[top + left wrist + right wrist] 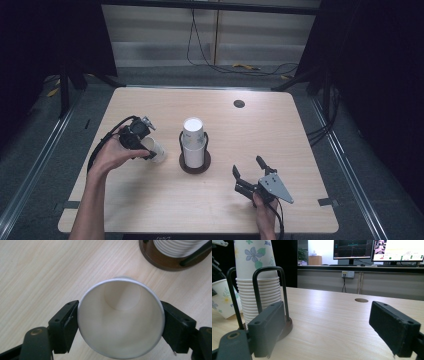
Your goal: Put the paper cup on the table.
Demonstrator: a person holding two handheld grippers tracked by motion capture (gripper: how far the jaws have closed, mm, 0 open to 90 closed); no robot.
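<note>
A white paper cup (pixel 121 322) sits between the jaws of my left gripper (pixel 120 340), its open mouth facing the camera and both pads against its rim. From above, the left gripper (pixel 149 150) holds this cup (pixel 159 151) tilted just over the table, left of a stack of flowered paper cups (pixel 194 142) in a black wire holder with a round brown base (pixel 195 168). My right gripper (pixel 247 166) rests open near the front right with nothing between its jaws. Its own view looks past the right gripper (pixel 324 327) at the stack (pixel 257 290) and the held cup (pixel 222 297).
The wooden table (pixel 280 135) has a round grommet hole (pixel 239 103) at the back right. Cables lie on the floor (pixel 220 67) beyond the far edge. Monitors (pixel 372 250) stand on a desk behind the table in the right gripper view.
</note>
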